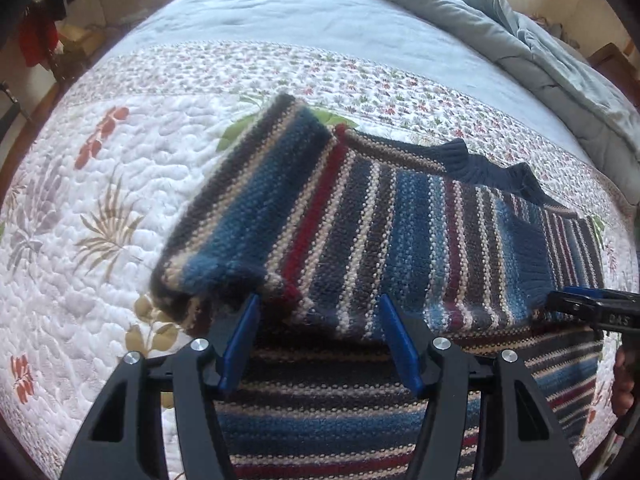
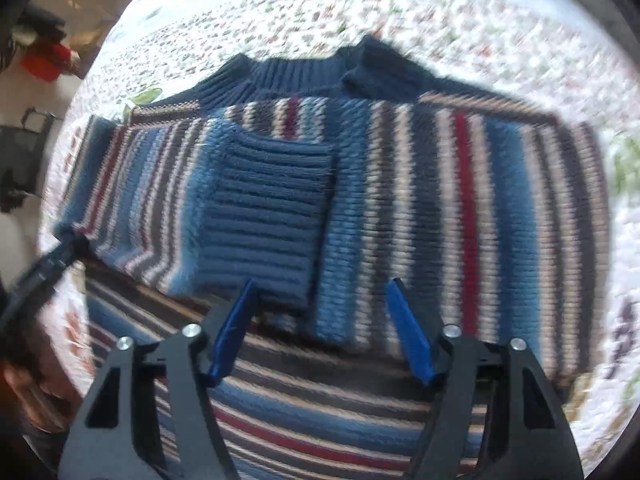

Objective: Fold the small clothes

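Quilted bed (image 1: 120, 184) — striped sweater (image 1: 360, 232) just ahead of hand-held gripper (image 1: 318, 320).

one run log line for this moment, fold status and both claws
stage: sleeves folded in | striped sweater flat on floral quilt | left claw open over hem | right claw open over hem, by ribbed cuff

Striped sweater (image 1: 400, 232), ahead of and beneath both sets of jaws: knit bands of mid blue, navy, charcoal, cream and dark red.

Collar (image 1: 480, 166), beyond the jaws: solid navy rib.

Cuff (image 2: 264, 220), just ahead of the right jaws: solid blue rib.

Quilt (image 1: 100, 200), to either side of the jaws: white, with rust-red, tan, grey-lilac and green leaf prints; farther off, a band of small red and green sprigs, then plain pale blue.

Left gripper (image 1: 320, 312) and right gripper (image 2: 322, 298): black bodies, blue pads, silver screws.
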The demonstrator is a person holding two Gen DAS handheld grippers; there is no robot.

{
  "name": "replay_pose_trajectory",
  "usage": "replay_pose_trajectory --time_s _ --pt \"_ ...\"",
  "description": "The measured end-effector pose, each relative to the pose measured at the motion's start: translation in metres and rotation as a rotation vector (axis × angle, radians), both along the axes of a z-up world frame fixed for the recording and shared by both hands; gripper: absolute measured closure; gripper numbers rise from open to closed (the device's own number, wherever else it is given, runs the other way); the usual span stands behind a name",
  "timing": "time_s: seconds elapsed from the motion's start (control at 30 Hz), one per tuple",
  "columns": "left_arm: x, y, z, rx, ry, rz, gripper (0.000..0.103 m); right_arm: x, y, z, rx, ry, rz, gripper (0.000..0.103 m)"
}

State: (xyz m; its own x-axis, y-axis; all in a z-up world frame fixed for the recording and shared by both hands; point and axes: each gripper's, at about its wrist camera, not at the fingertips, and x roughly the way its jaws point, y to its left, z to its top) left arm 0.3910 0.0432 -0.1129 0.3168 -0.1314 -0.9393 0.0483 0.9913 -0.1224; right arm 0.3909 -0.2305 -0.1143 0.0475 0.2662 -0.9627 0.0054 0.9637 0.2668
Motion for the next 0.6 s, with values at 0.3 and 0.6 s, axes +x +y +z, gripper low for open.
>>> replay_pose_trajectory --time_s 0.3,0.6 --pt "-0.007 0.01 0.005 -0.03 -0.023 0.018 0.041 0.018 0.016 -0.005 0.088 -0.017 0.004 0.082" --pt "-0.012 0.017 0.031 0.073 -0.146 0.051 0.031 0.007 -0.027 0.063 -0.004 -0.241 0.02 0.086"
